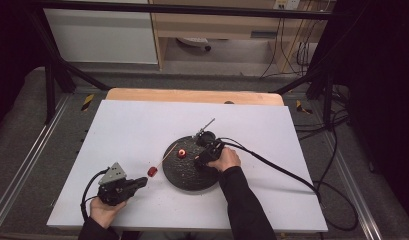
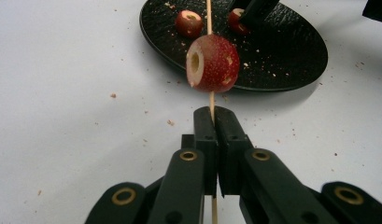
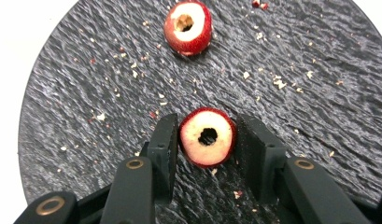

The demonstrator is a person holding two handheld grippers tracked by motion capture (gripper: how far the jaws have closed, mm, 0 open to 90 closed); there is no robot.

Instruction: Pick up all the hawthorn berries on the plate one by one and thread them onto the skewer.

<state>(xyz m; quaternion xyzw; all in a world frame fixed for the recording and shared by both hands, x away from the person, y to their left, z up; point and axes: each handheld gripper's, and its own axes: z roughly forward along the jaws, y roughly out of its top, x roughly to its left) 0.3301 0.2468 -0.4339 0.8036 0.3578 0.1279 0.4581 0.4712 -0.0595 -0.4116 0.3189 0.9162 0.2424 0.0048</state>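
My left gripper (image 2: 212, 113) is shut on a thin wooden skewer (image 2: 209, 18) that points toward a black round plate (image 2: 291, 60). One cored red fruit (image 2: 214, 63) is threaded on the skewer just beyond the jaws. In the high view this gripper (image 1: 143, 181) sits left of the plate (image 1: 189, 177), with the skewered fruit (image 1: 152, 171) over the white table. My right gripper (image 3: 206, 122) is low over the plate and holds a second cored red fruit (image 3: 200, 148), pads against both its sides. A third cored fruit (image 3: 187, 27) lies loose on the plate beyond it.
Crumbs are scattered on the plate and on the white tabletop (image 1: 142, 125). A thin metal tool (image 1: 206, 126) lies at the plate's far edge. Cables trail from both grippers, and the right one (image 1: 282, 172) runs off the table's right side.
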